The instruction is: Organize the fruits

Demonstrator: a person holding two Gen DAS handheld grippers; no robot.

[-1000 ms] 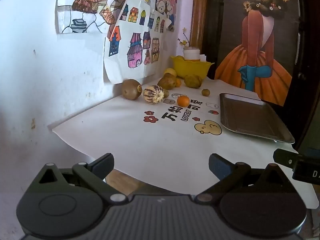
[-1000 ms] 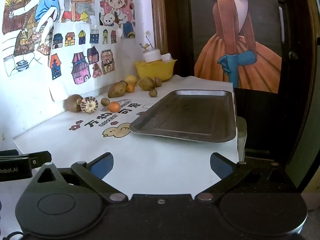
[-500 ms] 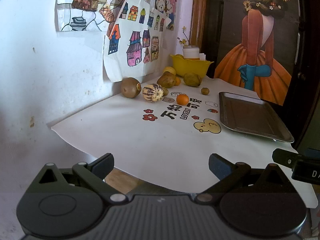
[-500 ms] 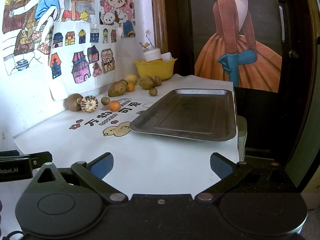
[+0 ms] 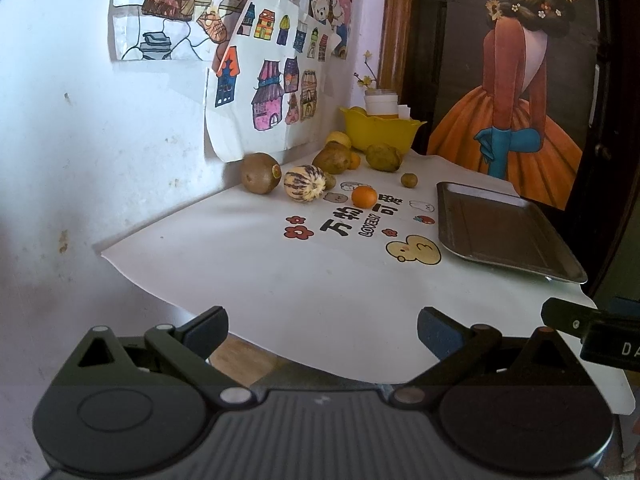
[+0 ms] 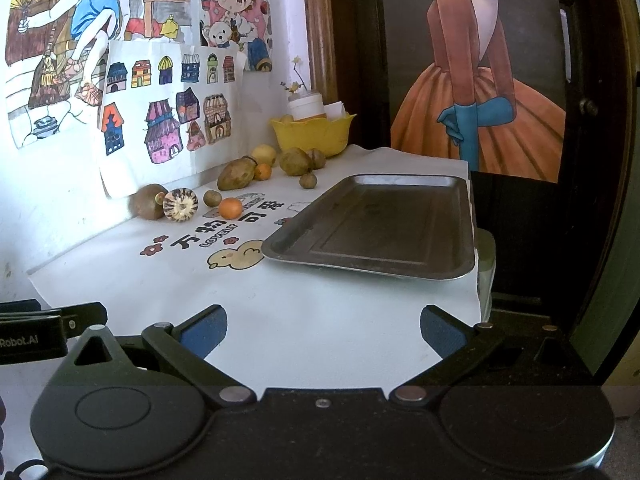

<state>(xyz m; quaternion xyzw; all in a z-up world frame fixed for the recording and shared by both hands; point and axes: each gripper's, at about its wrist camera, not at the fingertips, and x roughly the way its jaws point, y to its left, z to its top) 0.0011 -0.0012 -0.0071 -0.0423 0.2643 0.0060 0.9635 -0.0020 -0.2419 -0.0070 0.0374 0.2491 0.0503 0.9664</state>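
here, both grippers hang low at the near edge of the white-covered desk (image 6: 320, 320), each empty. the left gripper (image 5: 322, 330) fills the bottom of its frame with its jaws spread wide; the right gripper (image 6: 323, 330) sits the same way, wide apart and gripping nothing.

the fruits lie loose in the middle of the left wrist frame, along the wall: a round brown fruit with a sticker (image 5: 260, 173), touching a cream melon with purple stripes (image 5: 305, 183), a small bright orange tangerine (image 5: 364, 196) just to its lower right, and a large brownish oval fruit (image 5: 331, 160) behind. a small round green-brown fruit (image 5: 409, 180) sits apart, nearer the tray. a yellow scalloped plastic bowl (image 5: 380, 133) stands in the far corner.

the flat grey metal tray (image 6: 384, 228) rests centre-right in the right wrist frame, bare, beside a printed yellow duck cartoon (image 6: 236, 258).
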